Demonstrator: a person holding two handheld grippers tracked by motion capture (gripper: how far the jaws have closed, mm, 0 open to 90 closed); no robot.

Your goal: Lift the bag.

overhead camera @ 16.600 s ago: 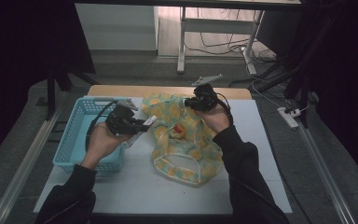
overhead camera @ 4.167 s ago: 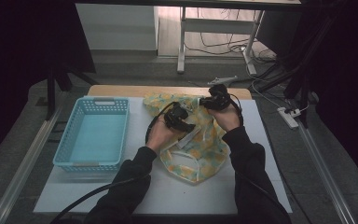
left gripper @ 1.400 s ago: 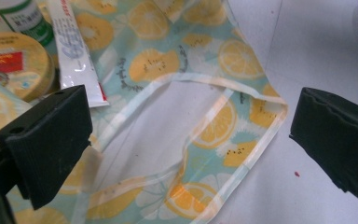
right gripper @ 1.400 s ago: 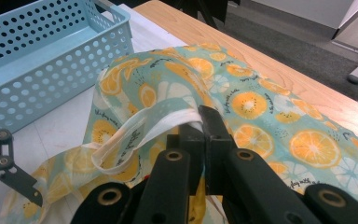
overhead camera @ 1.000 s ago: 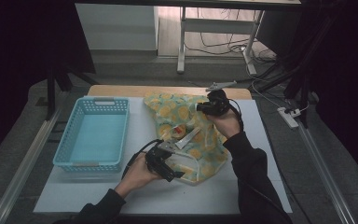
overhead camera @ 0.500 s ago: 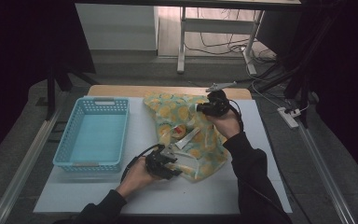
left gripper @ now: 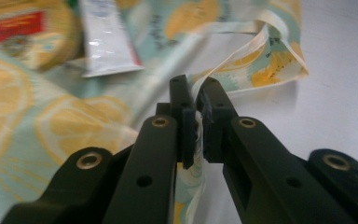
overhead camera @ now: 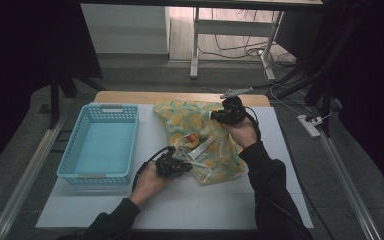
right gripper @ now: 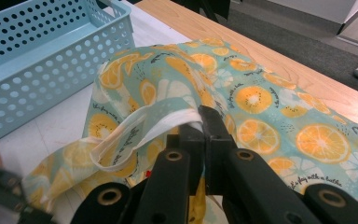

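A tote bag (overhead camera: 215, 150) printed with orange slices lies in the middle of the white table. My left gripper (overhead camera: 181, 157) sits at the bag's near left edge, shut on a pale strap (left gripper: 233, 60) of the bag. At the bag's far right, my right gripper (overhead camera: 220, 116) is shut on the other handle (right gripper: 140, 123) and holds it lifted off the fabric. On the fabric just past the left jaws lie a round yellow tin with a red label (left gripper: 23, 28) and a white tube (left gripper: 105, 39).
A light blue perforated basket (overhead camera: 102, 142) stands on the table left of the bag, with nothing in it. A wooden strip (overhead camera: 130, 96) runs along the table's far edge. Bare white table (overhead camera: 205, 205) lies between the bag and the near edge.
The left gripper went from the bag's far middle to its near left edge, then edged slightly forward in the last second. The right gripper stays at the bag's far right.
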